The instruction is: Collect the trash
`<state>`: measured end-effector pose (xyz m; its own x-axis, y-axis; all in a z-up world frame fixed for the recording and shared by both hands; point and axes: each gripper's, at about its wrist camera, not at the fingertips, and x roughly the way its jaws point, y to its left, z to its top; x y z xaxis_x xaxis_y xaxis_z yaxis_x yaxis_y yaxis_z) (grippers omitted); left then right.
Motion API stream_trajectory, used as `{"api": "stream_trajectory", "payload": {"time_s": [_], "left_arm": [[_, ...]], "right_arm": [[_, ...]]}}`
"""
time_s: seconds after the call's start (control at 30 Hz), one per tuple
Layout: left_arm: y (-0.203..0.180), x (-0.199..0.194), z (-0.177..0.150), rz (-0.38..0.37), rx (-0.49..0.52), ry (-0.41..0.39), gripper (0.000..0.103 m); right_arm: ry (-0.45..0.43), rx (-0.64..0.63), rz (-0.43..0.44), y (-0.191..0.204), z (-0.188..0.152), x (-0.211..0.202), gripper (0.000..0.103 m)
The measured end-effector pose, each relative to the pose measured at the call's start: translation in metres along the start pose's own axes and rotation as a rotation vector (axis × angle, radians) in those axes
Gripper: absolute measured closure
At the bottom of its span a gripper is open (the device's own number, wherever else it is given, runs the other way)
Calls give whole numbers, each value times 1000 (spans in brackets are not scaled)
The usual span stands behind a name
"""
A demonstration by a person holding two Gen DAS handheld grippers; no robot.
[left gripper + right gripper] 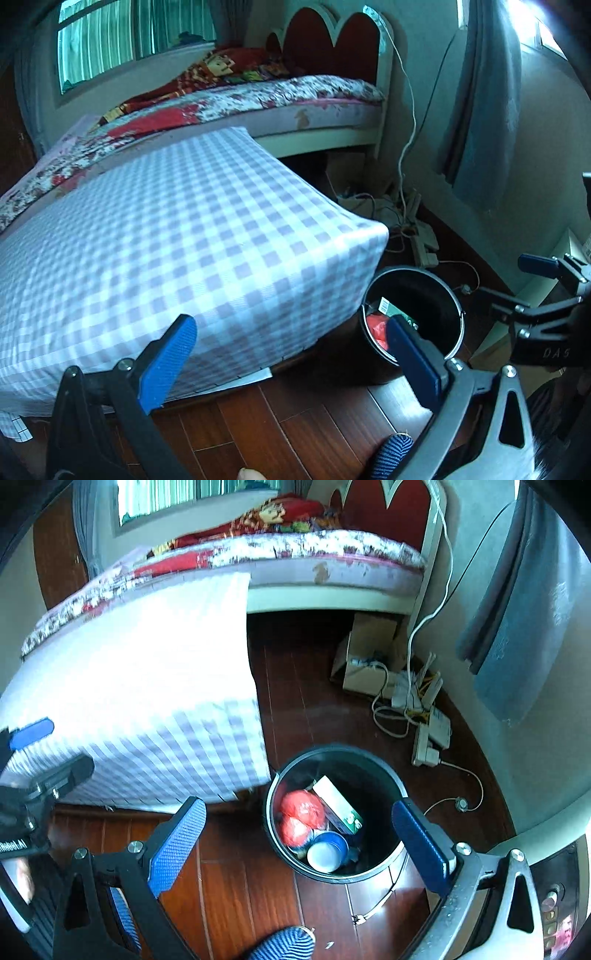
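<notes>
— Between right gripper [299, 834] pads: nothing held, jaws spread wide, poised over black bin [369, 875] on the wood floor [236, 893]
— Left gripper [291, 358]?
— Same: splayed apart, empty, aimed past the checked mattress [177, 236] corner toward the bin rim
— Bin contents?
— Red plastic bag [301, 808], green-and-white carton [338, 805], blue cup [328, 851]; trash sitting inside, low down, well below the rim
— Anything loose outside?
— Small pale scraps on boards near a striped sock [284, 947]; too small to name
— Risks from here?
— Likely nudging or tipping the bin: standing just beside the mattress corner, wire handle hanging at the side, easy to catch with a lowered pad. Probably also snagging cords: white cable [443, 602] trailing down to a power strip [428, 746], thin wire with a round plug [460, 804] lying near the bin
— And the two rigs?
— Close together, each showing in the other's view; possible clash if both reaching for the bin at once
</notes>
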<state>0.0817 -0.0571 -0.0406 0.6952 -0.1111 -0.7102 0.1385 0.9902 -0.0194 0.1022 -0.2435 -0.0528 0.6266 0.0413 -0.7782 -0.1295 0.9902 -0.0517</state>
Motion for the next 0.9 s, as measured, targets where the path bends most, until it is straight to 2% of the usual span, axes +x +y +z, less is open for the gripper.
{"api": "stream_trajectory", "payload": {"time_s": [0.23,0.47,0.57,0.73,0.9], "left_arm": [[11,-53,1,28,-35,-74,1],[13,-110,-5,59,-40,-162,1],[14,-133,-8,49,-55,-195,1],[12,-150,-12,57,-34,-231,1],[12,-150,-10,56,-36,-241,1]], "right_arm": [[-73,-1,-28,22,4,-57,1],[-188,10,-51,36,-4,-129,1],[-224,11,-59,41,-9,-151,1],[-265,18,-54,45,-15,-175,1],[-276,19,-54,45,-13,-179,1]]}}
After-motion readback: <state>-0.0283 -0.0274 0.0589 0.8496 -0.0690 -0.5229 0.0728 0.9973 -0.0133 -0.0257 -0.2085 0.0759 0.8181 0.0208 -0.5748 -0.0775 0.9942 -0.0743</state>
